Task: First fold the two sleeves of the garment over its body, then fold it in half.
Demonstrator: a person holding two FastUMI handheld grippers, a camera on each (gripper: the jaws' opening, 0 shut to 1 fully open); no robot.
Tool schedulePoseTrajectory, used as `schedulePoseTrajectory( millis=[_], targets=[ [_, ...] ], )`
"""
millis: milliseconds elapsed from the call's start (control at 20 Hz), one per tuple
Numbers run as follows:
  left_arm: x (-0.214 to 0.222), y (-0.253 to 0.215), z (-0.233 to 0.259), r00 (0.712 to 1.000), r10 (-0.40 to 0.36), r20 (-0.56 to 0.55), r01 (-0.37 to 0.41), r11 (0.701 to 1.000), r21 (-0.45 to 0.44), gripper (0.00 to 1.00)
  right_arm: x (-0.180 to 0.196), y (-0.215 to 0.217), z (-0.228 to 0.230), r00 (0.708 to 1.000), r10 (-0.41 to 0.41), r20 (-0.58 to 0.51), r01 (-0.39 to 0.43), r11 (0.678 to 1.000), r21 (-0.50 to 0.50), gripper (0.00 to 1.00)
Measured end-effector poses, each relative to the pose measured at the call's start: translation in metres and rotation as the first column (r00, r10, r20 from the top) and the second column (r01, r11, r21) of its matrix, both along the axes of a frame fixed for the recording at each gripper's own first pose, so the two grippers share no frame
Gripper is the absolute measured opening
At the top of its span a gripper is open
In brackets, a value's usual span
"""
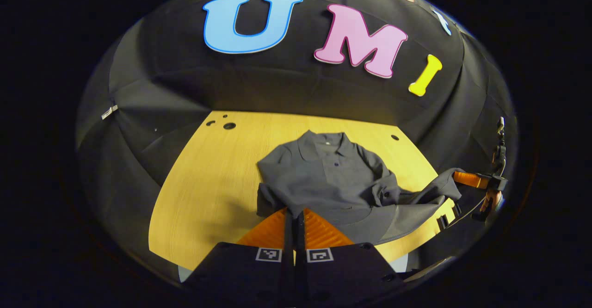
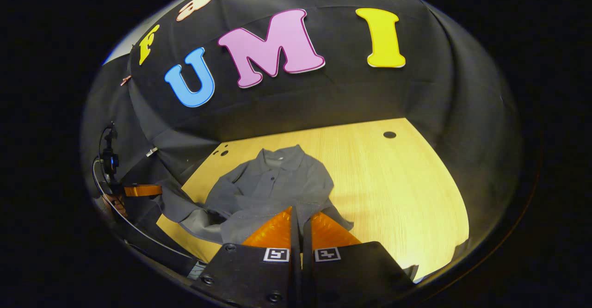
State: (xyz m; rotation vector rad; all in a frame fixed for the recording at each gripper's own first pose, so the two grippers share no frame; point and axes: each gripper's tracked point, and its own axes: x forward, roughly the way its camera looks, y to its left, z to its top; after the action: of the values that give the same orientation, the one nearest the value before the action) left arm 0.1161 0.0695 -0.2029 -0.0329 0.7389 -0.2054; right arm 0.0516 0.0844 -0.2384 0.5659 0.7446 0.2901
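Note:
A grey collared garment (image 1: pixel 323 174) lies on the yellow wooden table (image 1: pixel 208 183), collar at the far side, its near part rumpled. My left gripper (image 1: pixel 294 212) is shut on the garment's near edge, the cloth pinched between its fingers. Farther right, the right gripper (image 1: pixel 465 178) holds a stretch of the cloth lifted past the table's edge. In the right gripper view, my right gripper (image 2: pixel 300 213) is shut on the garment (image 2: pixel 273 187). There the left gripper (image 2: pixel 145 190) stands off to the left, with cloth drawn out to it.
Small round holes (image 1: pixel 229 126) mark the table's far corners, one of them a hole (image 2: pixel 389 134) at the far right. A hand (image 2: pixel 111 201) and a cable show behind the far gripper. Bare table (image 2: pixel 393 183) spreads to the garment's right.

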Motion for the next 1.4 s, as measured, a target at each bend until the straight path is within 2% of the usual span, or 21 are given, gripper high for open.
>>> schedulePoseTrajectory(
  millis=[250, 750, 1050, 1400],
  targets=[
    [0.057, -0.002, 0.017, 0.997, 0.029, 0.075, -0.029, 1.000, 0.002, 0.05, 0.057, -0.004, -0.008, 0.998, -0.034, 0.049, 0.035, 0.999, -0.024, 0.05],
    [0.147, -0.002, -0.006, 0.991, 0.085, 0.100, -0.087, 0.996, 0.010, 0.05, 0.136, 0.002, -0.051, 0.997, -0.043, 0.064, 0.047, 0.997, -0.063, 0.05],
    [0.198, -0.002, -0.047, 0.994, 0.083, 0.073, -0.089, 0.994, 0.070, 0.05, 0.178, 0.016, -0.097, 0.999, -0.039, 0.023, 0.040, 0.996, -0.084, 0.05],
    [0.245, 0.000, -0.106, 0.995, 0.089, 0.038, -0.093, 0.989, 0.111, 0.05, 0.202, 0.035, -0.156, 1.000, -0.009, -0.011, 0.008, 0.992, -0.122, 0.05]
  ],
)
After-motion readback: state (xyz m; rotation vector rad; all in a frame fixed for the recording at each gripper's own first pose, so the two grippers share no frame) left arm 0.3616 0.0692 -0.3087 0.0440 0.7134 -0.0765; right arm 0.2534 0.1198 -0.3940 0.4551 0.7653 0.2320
